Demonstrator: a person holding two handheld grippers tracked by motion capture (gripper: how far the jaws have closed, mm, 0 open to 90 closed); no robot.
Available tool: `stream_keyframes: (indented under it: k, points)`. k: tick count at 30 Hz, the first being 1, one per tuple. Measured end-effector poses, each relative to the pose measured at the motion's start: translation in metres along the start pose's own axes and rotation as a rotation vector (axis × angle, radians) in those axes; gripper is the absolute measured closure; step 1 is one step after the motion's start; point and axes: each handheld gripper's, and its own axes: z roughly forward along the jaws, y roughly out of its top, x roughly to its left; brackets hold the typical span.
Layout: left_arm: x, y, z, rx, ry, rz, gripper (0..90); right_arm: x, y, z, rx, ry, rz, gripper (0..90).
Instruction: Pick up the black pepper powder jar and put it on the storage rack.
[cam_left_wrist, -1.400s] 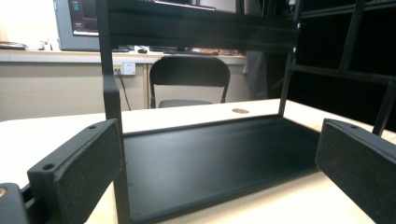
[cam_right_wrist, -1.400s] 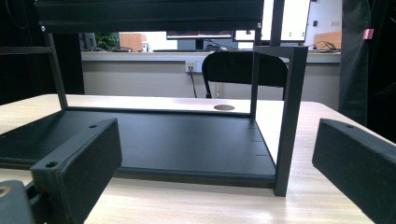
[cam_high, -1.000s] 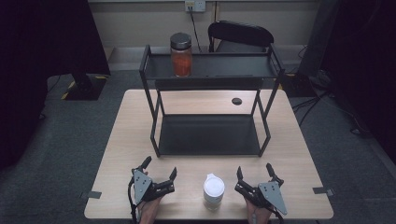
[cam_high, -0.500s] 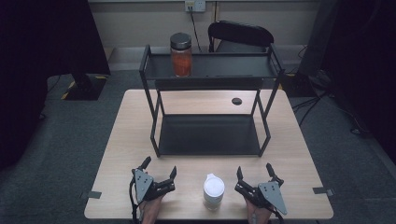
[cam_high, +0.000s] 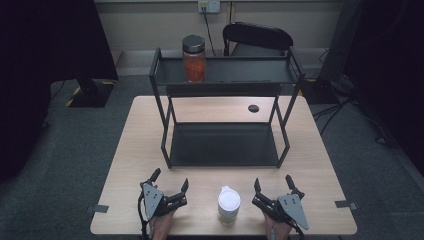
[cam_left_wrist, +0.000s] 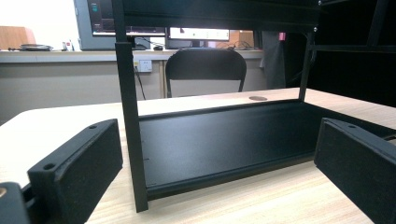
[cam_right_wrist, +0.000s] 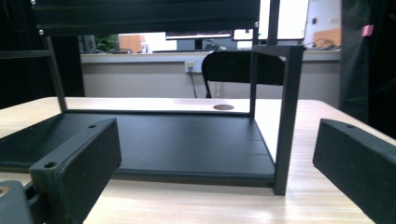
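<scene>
Two spread claws, left claw (cam_high: 171, 182) and right claw (cam_high: 273, 186), are rested empty beside the small white lidded plastic jar (cam_high: 229, 204), best approached squarely around its sides.

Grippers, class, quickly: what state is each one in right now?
Left tool: open, holding nothing.
Right tool: open, holding nothing.

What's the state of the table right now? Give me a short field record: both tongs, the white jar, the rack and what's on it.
left tongs: open, holding nothing, resting at the near table edge
right tongs: open, holding nothing, resting at the near edge
white jar: upright on the table, between the two tongs, touched by neither
rack: black, two-tier, mid-table; lower tier bare
orange jar: dark lid, upright on the rack's top tier, left side
</scene>
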Motion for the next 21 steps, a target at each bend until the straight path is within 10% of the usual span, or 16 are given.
stream_keyframes:
  k: [21]
  points:
    - [-0.001,0.000,0.000,0.000,0.003,0.000,0.3,0.009,0.040,-0.023,-0.103,0.063,0.036,0.0]
